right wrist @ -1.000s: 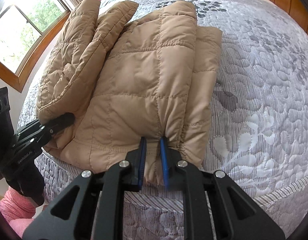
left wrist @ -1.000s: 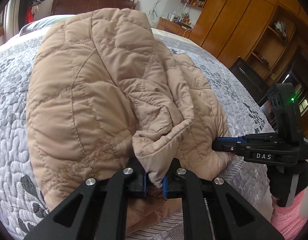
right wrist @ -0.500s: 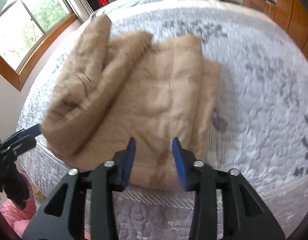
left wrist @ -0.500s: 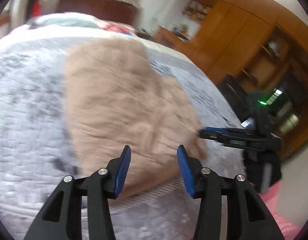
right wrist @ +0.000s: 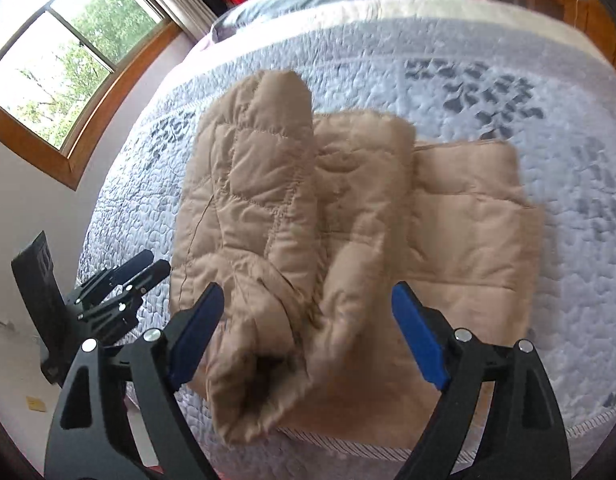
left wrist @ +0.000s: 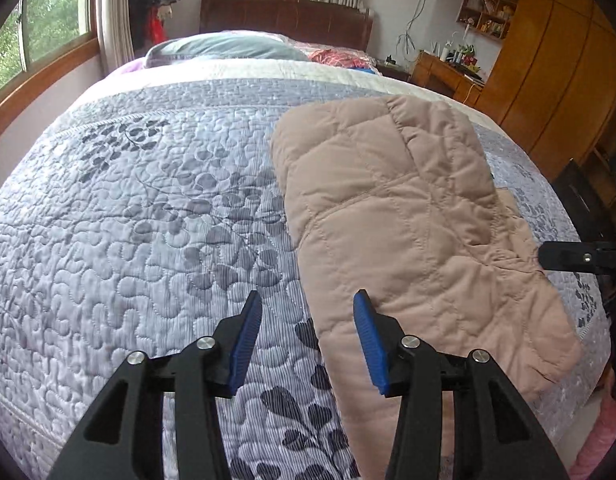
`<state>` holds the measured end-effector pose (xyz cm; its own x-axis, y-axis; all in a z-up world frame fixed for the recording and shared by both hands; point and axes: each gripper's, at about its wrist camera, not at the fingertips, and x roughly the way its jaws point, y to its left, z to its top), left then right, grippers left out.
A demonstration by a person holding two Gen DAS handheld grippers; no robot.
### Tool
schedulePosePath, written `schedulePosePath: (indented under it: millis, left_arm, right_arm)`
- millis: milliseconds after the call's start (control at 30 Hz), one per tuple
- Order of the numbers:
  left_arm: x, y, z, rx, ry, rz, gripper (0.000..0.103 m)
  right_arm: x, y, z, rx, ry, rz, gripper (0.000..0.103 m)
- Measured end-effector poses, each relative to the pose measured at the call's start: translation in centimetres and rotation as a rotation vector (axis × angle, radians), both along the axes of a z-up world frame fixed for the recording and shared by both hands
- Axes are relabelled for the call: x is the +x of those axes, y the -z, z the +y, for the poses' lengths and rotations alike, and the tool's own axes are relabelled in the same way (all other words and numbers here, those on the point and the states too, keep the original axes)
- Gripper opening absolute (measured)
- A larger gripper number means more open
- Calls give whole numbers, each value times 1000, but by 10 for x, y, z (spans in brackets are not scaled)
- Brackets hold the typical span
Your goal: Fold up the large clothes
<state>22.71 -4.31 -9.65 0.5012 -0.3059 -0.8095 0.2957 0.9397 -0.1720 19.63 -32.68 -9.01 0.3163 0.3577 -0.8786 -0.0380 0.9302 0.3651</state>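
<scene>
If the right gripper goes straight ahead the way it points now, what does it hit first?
Most likely the tan quilted jacket: its bunched near end sits directly between the open fingers of the right gripper, above the grey quilted bedspread. Depth is unclear through the fisheye, but nothing else lies in that line.

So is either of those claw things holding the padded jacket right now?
No, the left gripper and right gripper are both open, with the quilted jacket lying loose on the bed.

Both claws off the jacket now!
1 second ago my left gripper (left wrist: 305, 326) and right gripper (right wrist: 308, 330) each pinched the near hem of the tan quilted jacket (left wrist: 408, 216); now both gape wide, pulled back and up, and the jacket lies released on the quilted bedspread (left wrist: 147, 240).
</scene>
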Motion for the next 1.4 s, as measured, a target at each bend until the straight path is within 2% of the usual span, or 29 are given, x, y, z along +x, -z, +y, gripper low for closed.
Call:
schedulePosePath:
  millis: [133,200,267,333,467,567,767,900,1133,1400]
  left_arm:
    - [7,9,-3,-1,-1,-1,48]
    - [12,12,-4,-5,0,4,48]
    - [14,14,-3,-16,0,9,48]
    - [16,16,-2,-19,-6,10,48]
    - [17,12,0,-30,-26,6,48]
    - [13,2,0,-35,-33,-21,48]
    - [-4,-24,-15,-35,-5,-104,48]
    - [-12,-36,-29,-36,30,-137,48]
    - [-20,-38,-57,-24,86,-145,48]
    - [-22,-24,-83,11,124,-119,48]
  right_arm:
    - [14,17,11,2,-3,58,85]
    - [19,23,14,-14,7,67,76]
    - [23,29,18,-11,1,77,49]
    - [24,31,19,-2,-8,73,34]
    - [17,23,22,-20,-32,27,18]
    - [7,1,17,-7,-57,-35,15]
    - [-23,-47,5,-47,-73,-154,14]
    - [-37,-65,-11,-66,-57,-199,14]
    - [-48,-65,-46,-48,3,-204,14]
    - [-58,-33,-81,8,57,-164,15]
